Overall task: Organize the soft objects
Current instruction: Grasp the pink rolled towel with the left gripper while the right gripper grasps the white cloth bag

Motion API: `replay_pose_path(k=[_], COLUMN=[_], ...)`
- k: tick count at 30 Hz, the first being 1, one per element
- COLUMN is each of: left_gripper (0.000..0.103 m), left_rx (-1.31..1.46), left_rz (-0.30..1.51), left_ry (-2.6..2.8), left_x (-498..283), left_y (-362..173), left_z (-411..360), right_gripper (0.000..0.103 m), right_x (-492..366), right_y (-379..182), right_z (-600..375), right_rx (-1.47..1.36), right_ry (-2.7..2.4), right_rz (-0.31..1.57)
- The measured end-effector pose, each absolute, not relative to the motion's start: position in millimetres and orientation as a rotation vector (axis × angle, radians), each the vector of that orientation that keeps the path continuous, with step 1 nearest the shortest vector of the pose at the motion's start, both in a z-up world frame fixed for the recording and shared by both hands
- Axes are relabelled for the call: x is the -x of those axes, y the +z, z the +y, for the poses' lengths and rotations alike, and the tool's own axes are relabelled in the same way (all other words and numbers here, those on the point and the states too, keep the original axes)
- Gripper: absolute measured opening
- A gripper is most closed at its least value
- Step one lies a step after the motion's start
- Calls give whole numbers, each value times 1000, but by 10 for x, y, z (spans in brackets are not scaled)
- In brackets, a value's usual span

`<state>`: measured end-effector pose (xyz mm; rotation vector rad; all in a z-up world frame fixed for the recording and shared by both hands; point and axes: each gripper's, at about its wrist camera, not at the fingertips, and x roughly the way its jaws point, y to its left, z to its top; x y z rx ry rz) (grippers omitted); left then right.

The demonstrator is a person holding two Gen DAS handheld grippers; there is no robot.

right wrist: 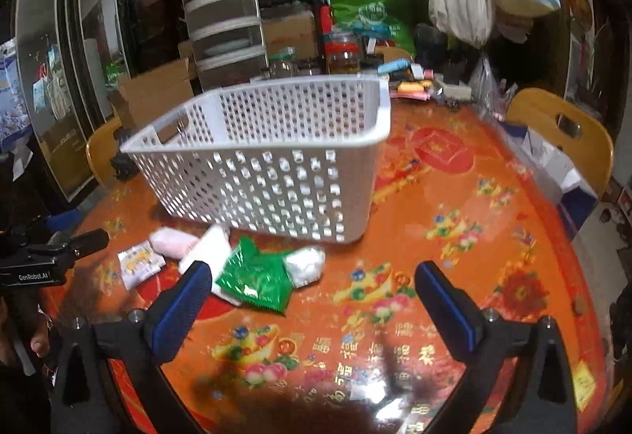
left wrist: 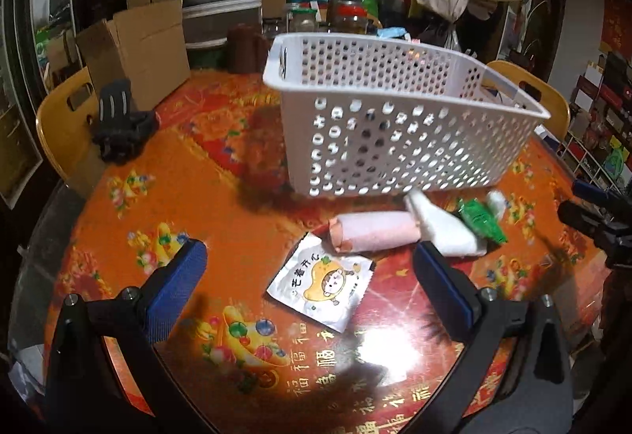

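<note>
A round table [left wrist: 118, 236] in a red-orange patterned cloth carries a white perforated basket [left wrist: 395, 126]. Just in front of the basket lie a pink roll [left wrist: 379, 232], a white pad [left wrist: 442, 228], a green packet [right wrist: 256, 276], a cartoon sachet [left wrist: 322, 286] and what may be a small white bundle [right wrist: 306, 264]. Left gripper [left wrist: 310, 276] and right gripper [right wrist: 308, 292] hover spread wide, holding nothing.

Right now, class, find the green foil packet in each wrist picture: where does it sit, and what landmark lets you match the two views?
Left wrist view: the green foil packet lies right of centre, near the basket's front right corner.
Right wrist view: the green foil packet lies left of centre, beside the right hand-held gripper's left finger.
Shared landmark: the white perforated basket, just behind the packet in both.
</note>
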<state>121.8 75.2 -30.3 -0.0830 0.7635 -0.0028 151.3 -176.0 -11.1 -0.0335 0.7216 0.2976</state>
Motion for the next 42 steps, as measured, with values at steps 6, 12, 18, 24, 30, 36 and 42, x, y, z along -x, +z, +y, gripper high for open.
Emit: replay_pose_path(k=[6, 12, 18, 24, 30, 36, 42], left_gripper=[103, 103, 103, 103, 103, 102, 73], left_rx=[91, 89, 79, 49, 8, 27, 10], left_rz=[803, 850, 862, 889, 899, 915, 916], left_ry=[-30, -63, -84, -88, -83, -90, -121], left_x=[-1425, -1696, -1844, -1982, -2071, -2092, -2109], left_y=[-487, -638, -684, -785, -843, -888, -914], left_z=[681, 533, 434, 340, 204, 247, 225], right_gripper=[93, 80, 64, 49, 41, 35, 31], right_x=[-1683, -1845, -1997, -2092, -2124, -2126, -2119], right_y=[-398, -541, -623, -677, -689, -699, -702], right_z=[-1682, -1583, -1530, -1481, -1450, -1428, -1403], right_rx=[42, 62, 74, 81, 97, 96, 103], right_ry=[316, 325, 330, 344, 351, 352, 354], right_rz=[786, 829, 861, 888, 896, 903, 902])
